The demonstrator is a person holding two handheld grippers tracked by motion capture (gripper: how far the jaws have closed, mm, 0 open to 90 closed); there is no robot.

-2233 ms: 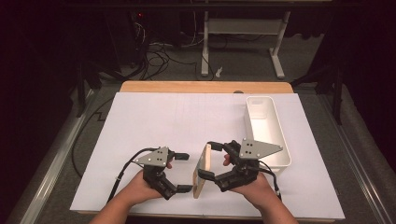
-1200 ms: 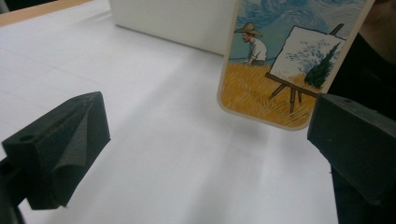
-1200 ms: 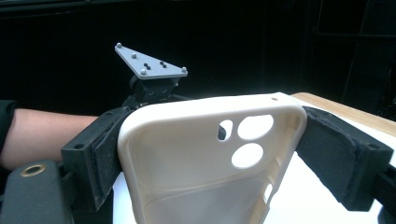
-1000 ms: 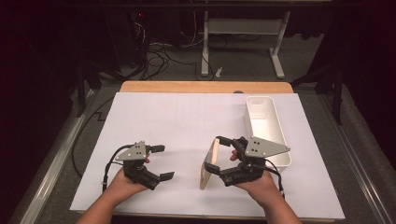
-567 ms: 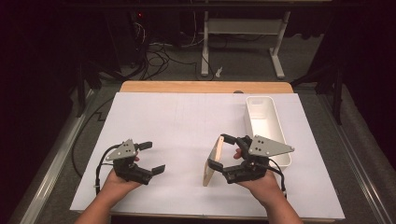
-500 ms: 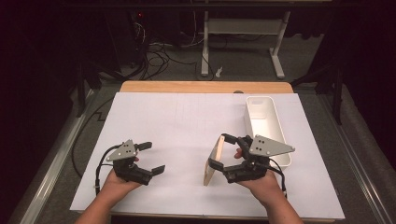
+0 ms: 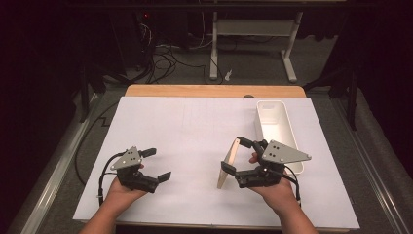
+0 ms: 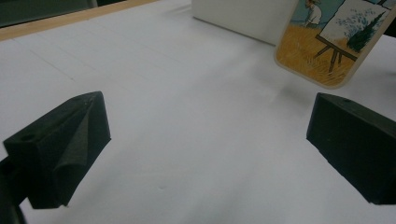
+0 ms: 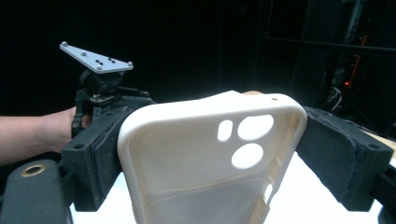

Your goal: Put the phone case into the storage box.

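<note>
Cream-coloured plastic phone case with a painted picture on its back is clamped edge to edge between the jaws of the right gripper, held on edge over the white table sheet, just beside the near end of the white rectangular plastic bin. Camera cutouts are seen in the right gripper view. Left gripper is held well apart, jaws wide, nothing between them.

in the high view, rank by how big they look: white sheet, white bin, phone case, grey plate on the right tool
1. white sheet
2. white bin
3. phone case and grey plate: too alike to rank, the case shows edge-on.
</note>
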